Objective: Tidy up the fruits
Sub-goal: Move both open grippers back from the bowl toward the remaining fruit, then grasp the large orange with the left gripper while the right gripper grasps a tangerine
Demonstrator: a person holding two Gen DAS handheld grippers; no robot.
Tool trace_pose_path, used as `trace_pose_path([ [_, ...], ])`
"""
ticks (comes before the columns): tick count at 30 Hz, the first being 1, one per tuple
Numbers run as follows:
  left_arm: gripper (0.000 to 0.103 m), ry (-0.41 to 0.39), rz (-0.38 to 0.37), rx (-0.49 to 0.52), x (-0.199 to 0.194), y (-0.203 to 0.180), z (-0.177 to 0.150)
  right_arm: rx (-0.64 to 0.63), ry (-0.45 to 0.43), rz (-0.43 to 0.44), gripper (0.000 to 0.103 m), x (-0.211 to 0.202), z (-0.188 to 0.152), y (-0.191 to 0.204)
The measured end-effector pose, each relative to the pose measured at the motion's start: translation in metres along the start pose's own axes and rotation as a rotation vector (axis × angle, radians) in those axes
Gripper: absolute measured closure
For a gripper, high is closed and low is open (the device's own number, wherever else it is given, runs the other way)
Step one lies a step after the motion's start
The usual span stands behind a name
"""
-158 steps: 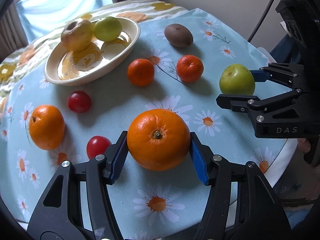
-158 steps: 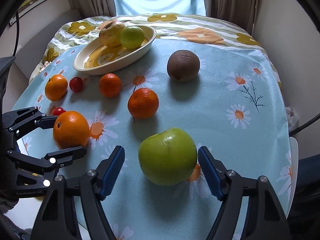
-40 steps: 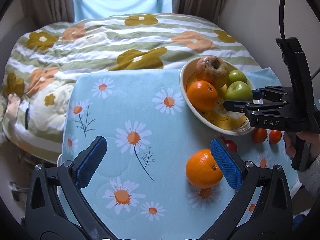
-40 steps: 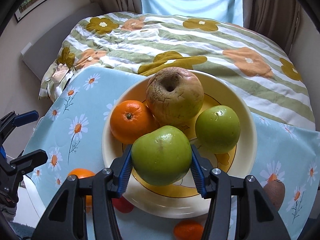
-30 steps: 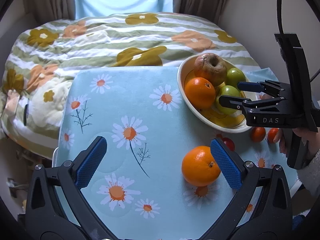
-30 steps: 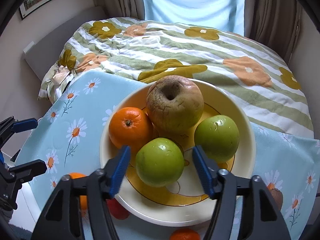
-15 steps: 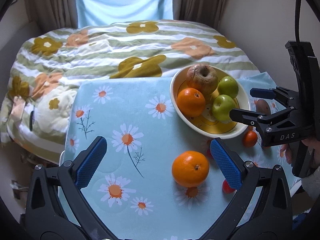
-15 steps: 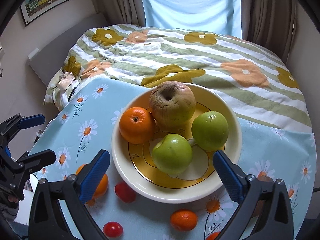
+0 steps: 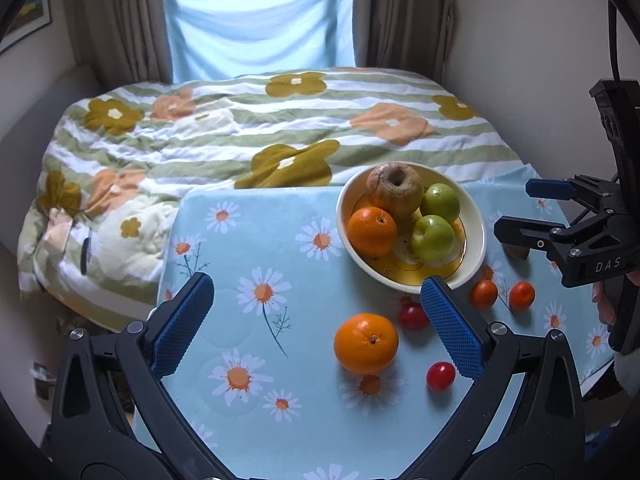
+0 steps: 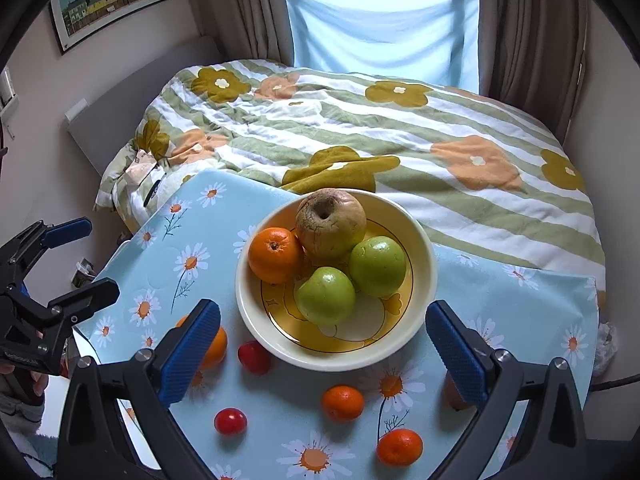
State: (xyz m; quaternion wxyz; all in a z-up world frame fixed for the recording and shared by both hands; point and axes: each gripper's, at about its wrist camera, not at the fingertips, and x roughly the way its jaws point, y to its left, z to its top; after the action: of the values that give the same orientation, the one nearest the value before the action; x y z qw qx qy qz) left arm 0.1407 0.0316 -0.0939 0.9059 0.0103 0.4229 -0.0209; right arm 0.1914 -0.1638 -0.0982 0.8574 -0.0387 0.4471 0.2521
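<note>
Both of your grippers are up over the desk right now and neither is carrying anything. Your right gripper has its jaws spread wide apart, with the bowl sitting in the gap below them but nothing touching the blue pads. Your left gripper is spread wide too, hanging above the daisy-print cloth with one big orange lying loose on the desk between its fingers, not pinched. The bowl sits near the far edge of the desk, right next to the bed. Inside it you've got an orange on the left, a wrinkly brown apple at the back, and two green apples, one at the front and one to the right, all bunched up and touching. Still out on the cloth in front of the bowl: two small tangerines, one nearer the bowl and one closer to you, plus two little red fruits, one just beside the bowl's rim and another further out. There's also something brown mostly hidden behind your right gripper's finger, can't really tell what it is.
</note>
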Motion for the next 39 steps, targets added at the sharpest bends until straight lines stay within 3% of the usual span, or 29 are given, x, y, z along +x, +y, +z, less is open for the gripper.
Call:
trace_pose_path([
  [6,0.000,-0.024,0.010,0.032,-0.019,-0.002,0.000,0.064,-0.037,-0.028,0.000,-0.034,-0.009,-0.008],
  [19,0.000,0.023,-0.124,0.142,-0.019,-0.005,-0.031,0.182,-0.067,-0.188,0.000,-0.071,-0.064,0.012],
  [33,0.000,0.101,-0.200,0.207,0.048,-0.012,-0.064,0.262,-0.007,-0.218,0.001,-0.016,-0.118,0.017],
  [39,0.000,0.138,-0.221,0.226,0.071,-0.020,-0.072,0.264,0.022,-0.190,0.009,0.007,-0.125,0.021],
])
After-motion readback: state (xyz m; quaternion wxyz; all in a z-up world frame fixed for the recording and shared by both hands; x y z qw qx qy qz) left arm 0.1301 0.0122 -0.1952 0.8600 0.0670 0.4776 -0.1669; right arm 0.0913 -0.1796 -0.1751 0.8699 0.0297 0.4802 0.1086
